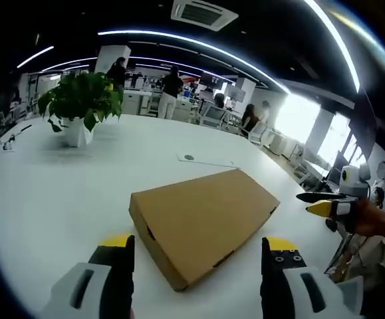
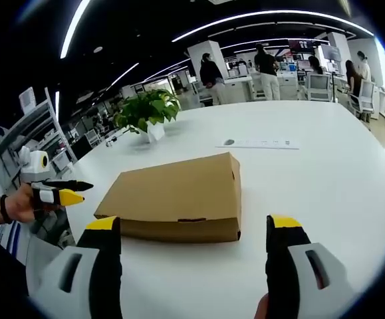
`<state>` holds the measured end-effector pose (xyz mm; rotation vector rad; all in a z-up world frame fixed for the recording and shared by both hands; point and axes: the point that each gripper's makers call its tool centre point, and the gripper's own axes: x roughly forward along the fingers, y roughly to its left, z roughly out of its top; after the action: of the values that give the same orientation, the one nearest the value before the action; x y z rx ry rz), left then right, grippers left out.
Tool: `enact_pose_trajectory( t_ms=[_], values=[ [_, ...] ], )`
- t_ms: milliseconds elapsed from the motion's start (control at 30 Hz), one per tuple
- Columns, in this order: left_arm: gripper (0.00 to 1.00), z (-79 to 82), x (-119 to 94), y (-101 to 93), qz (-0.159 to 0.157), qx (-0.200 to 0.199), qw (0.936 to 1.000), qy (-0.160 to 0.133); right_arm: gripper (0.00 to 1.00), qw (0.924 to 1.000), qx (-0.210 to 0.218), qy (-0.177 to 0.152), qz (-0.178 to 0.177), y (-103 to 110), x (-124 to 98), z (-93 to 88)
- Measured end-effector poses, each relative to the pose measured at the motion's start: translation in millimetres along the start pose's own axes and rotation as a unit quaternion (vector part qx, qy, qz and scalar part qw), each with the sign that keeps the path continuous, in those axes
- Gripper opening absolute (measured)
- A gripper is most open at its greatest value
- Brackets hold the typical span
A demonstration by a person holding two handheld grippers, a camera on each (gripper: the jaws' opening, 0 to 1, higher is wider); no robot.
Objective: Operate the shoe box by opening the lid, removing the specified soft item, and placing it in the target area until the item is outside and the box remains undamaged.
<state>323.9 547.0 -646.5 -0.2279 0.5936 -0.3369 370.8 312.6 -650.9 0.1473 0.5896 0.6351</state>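
Office lights curve above a white surface (image 1: 59,193) where the closed shoe box (image 1: 202,222) lies dead ahead at twelve o'clock, both the left gripper (image 1: 197,262) and right gripper (image 2: 195,246) gaping empty, so lid-opening seems next, needing a lid-edge grip.

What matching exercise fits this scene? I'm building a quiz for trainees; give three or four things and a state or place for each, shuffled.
Things:
1. shoe box
2. potted plant
3. left gripper
4. white strip

States or places:
A. jaws wide apart, holding nothing
B. lying flat on the table beyond the box
C. lid closed, brown cardboard
D. standing upright near the table's far edge

Pairs: 1-C, 2-D, 3-A, 4-B
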Motion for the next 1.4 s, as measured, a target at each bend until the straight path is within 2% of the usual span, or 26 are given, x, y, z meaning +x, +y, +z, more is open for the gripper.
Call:
enact_pose_trajectory(
  t_ms=[267,533,800,1067,1400],
  values=[
    [0.80,1.3,11.4,6.8,0.002,-0.012,0.9999,-0.002,0.85,0.9998,0.003,0.013,0.015,-0.5,29.5,-3.2],
    [0.78,-13.1,28.7,19.3,0.007,-0.047,0.9989,0.006,0.85,0.9994,0.009,0.029,0.018,-5.7,50.2,-9.8],
    [0.76,-18.9,39.8,19.6,0.007,-0.061,0.9980,0.013,0.83,0.9985,0.026,0.042,0.025,-8.7,64.1,-17.7],
    [0.74,-26.4,51.5,17.4,0.006,-0.075,0.9969,0.023,0.82,0.9978,0.040,0.044,0.030,-13.6,78.1,-17.4],
    [0.67,-32.8,54.7,18.3,0.007,-0.082,0.9960,0.032,0.81,0.9973,0.046,0.049,0.030,-13.7,84.1,-20.5]
  ],
)
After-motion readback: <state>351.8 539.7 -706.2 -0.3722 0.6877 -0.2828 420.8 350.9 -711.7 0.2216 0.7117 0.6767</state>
